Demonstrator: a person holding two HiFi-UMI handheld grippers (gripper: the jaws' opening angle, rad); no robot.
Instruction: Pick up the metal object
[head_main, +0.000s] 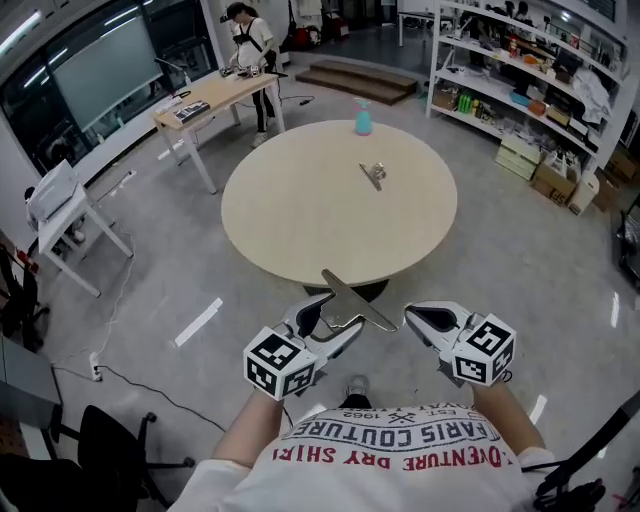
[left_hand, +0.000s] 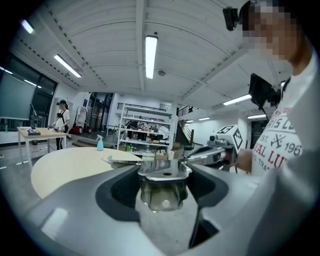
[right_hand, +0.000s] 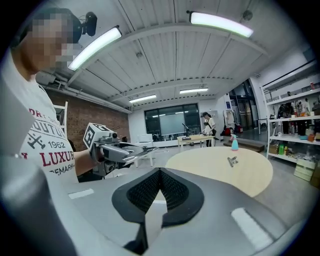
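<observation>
The person's white shirt (head_main: 395, 450) with red letters is at the bottom of the head view. Just ahead of it are the two tools, side by side and up in the air.

The left gripper (head_main: 335, 322) has the metal piece (head_main: 355, 305) in it. Its jaws stand wide, and they squeeze the thick, shiny part of the piece from both sides. A long flat strip sticks out of the top of the piece. In the head view, the strip's far tip reaches the near edge of the round table (head_main: 290, 235).

The right gripper (head_main: 415, 318) is just beside the left one and holds nothing. Its two jaws are pressed together at the tips.

The table is pale wood and stands on a grey floor (head_main: 520, 270). A second small metal thing (head_main: 374, 174) lies on it, a little past the middle, toward the far edge. A blue spray bottle (head_main: 363, 118) stands upright at the far edge.

Farther back on the left, a person (head_main: 252, 50) stands at a long desk (head_main: 205, 100). On the right, tall white shelves (head_main: 500, 70) hold boxes and other things.
</observation>
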